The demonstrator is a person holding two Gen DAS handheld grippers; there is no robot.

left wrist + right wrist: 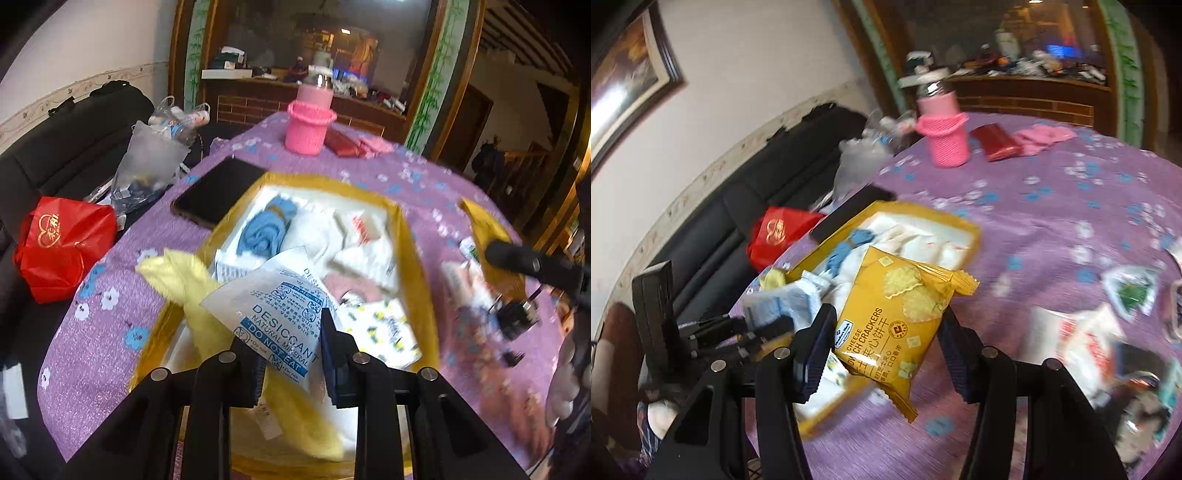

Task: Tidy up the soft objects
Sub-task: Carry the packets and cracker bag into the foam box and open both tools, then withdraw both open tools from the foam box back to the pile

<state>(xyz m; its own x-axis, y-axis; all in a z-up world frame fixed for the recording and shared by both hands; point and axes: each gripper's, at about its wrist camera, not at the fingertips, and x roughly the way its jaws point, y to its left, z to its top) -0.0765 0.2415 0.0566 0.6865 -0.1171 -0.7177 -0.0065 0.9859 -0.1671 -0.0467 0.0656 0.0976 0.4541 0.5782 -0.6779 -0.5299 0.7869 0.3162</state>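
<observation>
Desiccant packet (280,314) reads "DO NOT EAT"; yellow pack (897,325) "CHEESE CRACKERS"

The tablecloth (110,280) is matt purple woven cloth with printed flowers. The desiccant packet (277,314) looks like soft, matt papery fabric. The cracker packet (890,314) is glossy yellow plastic film with crimped ends. The phone (218,192) has a smooth glossy black face. The red bag (62,243) at left is shiny, crinkled plastic. The far pink holder (308,129) looks knitted, around a metal-topped bottle (320,79).
</observation>
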